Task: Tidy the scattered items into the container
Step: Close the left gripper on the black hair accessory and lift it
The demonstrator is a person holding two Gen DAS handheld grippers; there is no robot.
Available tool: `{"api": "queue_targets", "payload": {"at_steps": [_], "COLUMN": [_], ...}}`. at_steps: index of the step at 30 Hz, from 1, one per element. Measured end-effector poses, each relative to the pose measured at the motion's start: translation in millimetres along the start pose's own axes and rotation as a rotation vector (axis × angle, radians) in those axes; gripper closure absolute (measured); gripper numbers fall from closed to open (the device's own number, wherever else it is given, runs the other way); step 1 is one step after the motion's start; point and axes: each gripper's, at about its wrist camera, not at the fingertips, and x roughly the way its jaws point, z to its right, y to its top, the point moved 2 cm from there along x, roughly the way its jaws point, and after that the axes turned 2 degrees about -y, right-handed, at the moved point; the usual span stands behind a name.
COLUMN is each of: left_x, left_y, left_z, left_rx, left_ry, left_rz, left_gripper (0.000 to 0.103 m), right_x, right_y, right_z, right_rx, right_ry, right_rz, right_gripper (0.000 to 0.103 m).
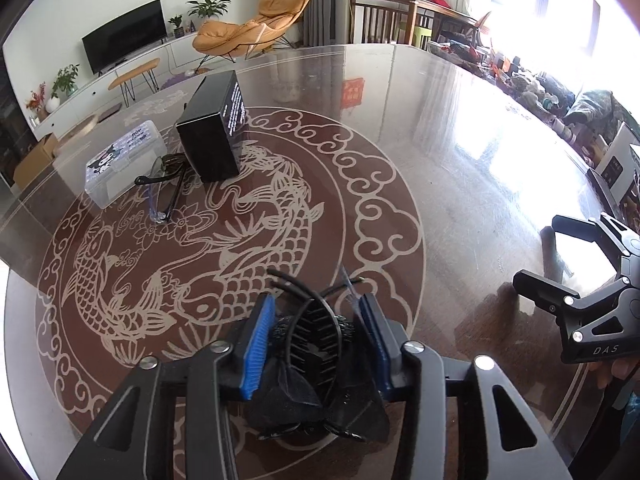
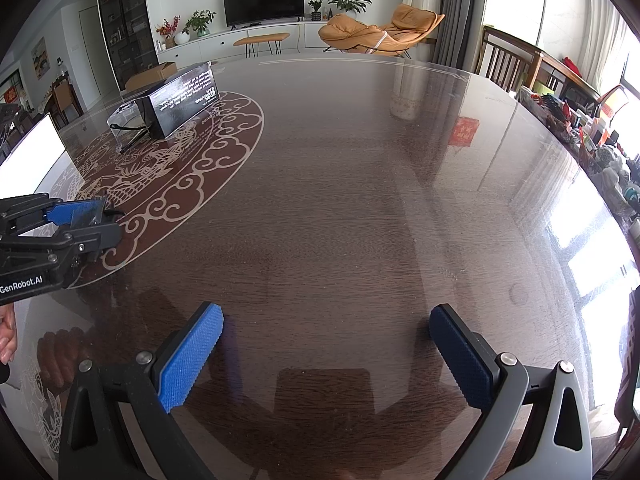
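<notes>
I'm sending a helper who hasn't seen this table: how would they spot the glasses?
Start at the fish medallion inlaid in the dark table. At its far left edge a tall black box stands beside a clear lidded plastic case. The glasses lie folded between them, the only thin dark-framed thing there.

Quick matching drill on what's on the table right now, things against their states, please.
Things:
1. left gripper
2. right gripper
3. black box
4. glasses

States:
A. jaws wide, nothing between them
B. lying folded by the clear case
C. clamped on a black hair clip
D. standing on the table

Pairs: 1-C, 2-A, 3-D, 4-B
</notes>
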Motion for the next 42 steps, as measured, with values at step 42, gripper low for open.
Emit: {"api": "queue_targets", "payload": {"at_steps": [42], "left_x": [-43], "left_y": [-71], "left_z": [-60], "left_rx": [-0.131], "left_ry": [0.144], "left_rz": [0.002], "left_gripper": [0.034], "right_x": [0], "right_y": [0], "right_z": [0], "right_rx": [0.000], "right_ry": [0.000], "right_rz": [0.000], "right_gripper": [0.000]}}
